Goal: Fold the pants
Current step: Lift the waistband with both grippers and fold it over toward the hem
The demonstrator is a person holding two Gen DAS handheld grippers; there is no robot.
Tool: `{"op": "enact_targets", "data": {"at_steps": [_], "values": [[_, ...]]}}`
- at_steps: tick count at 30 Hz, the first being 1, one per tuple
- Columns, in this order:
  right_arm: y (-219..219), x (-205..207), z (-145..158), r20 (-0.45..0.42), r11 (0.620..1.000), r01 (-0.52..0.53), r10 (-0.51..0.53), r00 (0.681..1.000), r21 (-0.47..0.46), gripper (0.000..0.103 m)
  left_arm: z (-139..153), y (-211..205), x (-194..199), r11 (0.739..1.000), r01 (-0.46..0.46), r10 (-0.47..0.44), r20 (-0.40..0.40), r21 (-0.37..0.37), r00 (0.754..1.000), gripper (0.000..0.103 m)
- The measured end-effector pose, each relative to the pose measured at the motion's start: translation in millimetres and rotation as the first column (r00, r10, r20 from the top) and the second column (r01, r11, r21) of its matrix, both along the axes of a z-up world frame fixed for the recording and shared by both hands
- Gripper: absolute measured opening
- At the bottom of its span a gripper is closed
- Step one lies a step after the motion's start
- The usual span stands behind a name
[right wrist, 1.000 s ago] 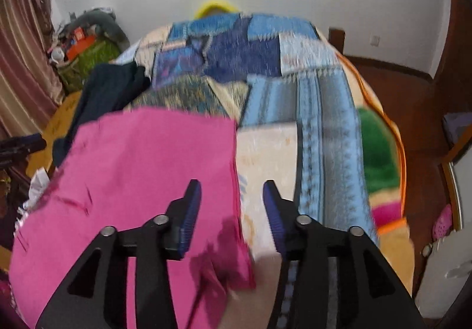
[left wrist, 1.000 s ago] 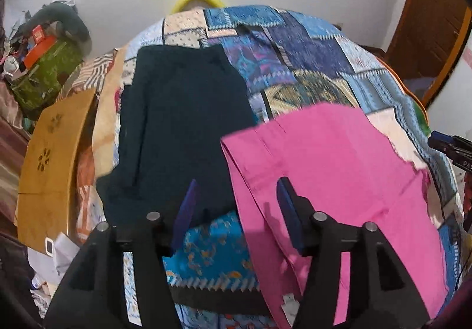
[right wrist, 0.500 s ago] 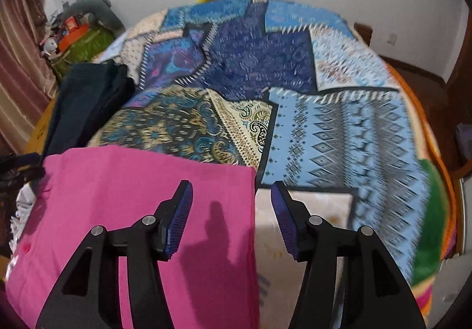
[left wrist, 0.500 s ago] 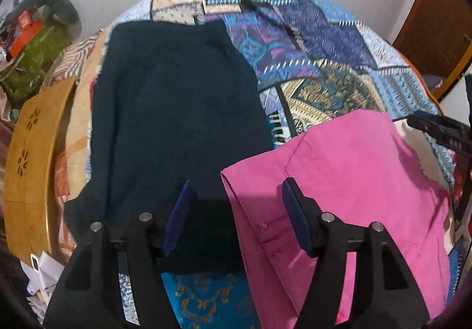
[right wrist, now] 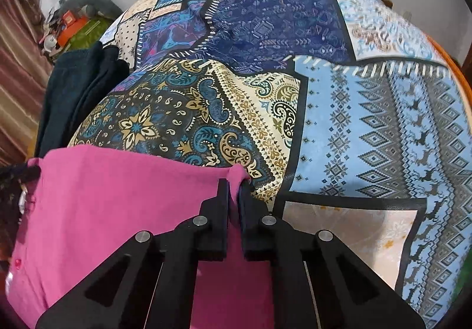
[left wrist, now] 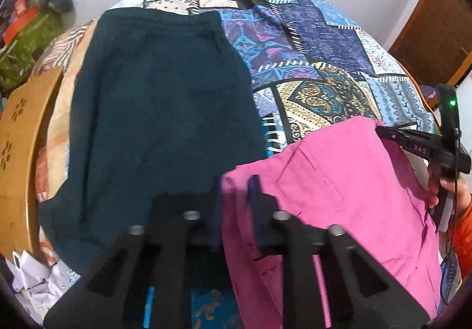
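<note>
Pink pants (left wrist: 348, 187) lie on the patchwork bedspread (left wrist: 318, 63), at the near right in the left wrist view. My left gripper (left wrist: 236, 196) is shut on their near left corner. In the right wrist view the pink pants (right wrist: 118, 205) fill the lower left, and my right gripper (right wrist: 234, 190) is shut on their far right corner. The right gripper also shows in the left wrist view (left wrist: 383, 131) at the pants' right edge. Dark teal pants (left wrist: 159, 122) lie flat to the left of the pink pair.
A wooden board (left wrist: 20, 158) runs along the bed's left edge, with crumpled paper (left wrist: 32, 279) below it. Clutter and a green bag (left wrist: 26, 37) sit at the far left. A wooden door (left wrist: 436, 31) stands at the right. The bedspread (right wrist: 368, 122) stretches far right.
Both grippers have moved forward and down onto the pink pants and closed on its corners. The left took the near left corner, the right the far right corner.
</note>
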State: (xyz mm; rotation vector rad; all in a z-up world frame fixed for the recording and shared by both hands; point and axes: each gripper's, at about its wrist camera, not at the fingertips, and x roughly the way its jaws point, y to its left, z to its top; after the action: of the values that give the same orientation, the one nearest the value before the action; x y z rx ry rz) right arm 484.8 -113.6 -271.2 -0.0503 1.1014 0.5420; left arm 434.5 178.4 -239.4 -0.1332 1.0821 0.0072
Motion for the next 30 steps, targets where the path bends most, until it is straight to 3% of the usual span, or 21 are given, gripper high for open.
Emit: {"op": "enact_targets", "data": {"at_steps": [6,17,21,30], "values": [[-4,-10,31,0.087,1.000,0.013,-0.014,0.996,0.008,0.003,23,6,-8,1.000,-0.014,0.013,0.026,0.023,1.000,0.009],[-21,-55,162,0.325,0.989,0.018,-0.064,0.944,0.143,0.003,120,-3,-36,0.995,-0.053,0.035,0.215,0.080,0.976,0.008],[-24,-75,175,0.346,0.990,0.002,-0.051,0.937,0.141,0.003,140,-17,-60,0.995,-0.026,0.001,0.246,0.101,0.969,0.008],[-58,-132,169,0.311,0.987,-0.001,-0.051,0.949,0.163,0.003,150,-51,-139,0.990,0.035,-0.071,0.275,0.135,0.959,0.007]]}}
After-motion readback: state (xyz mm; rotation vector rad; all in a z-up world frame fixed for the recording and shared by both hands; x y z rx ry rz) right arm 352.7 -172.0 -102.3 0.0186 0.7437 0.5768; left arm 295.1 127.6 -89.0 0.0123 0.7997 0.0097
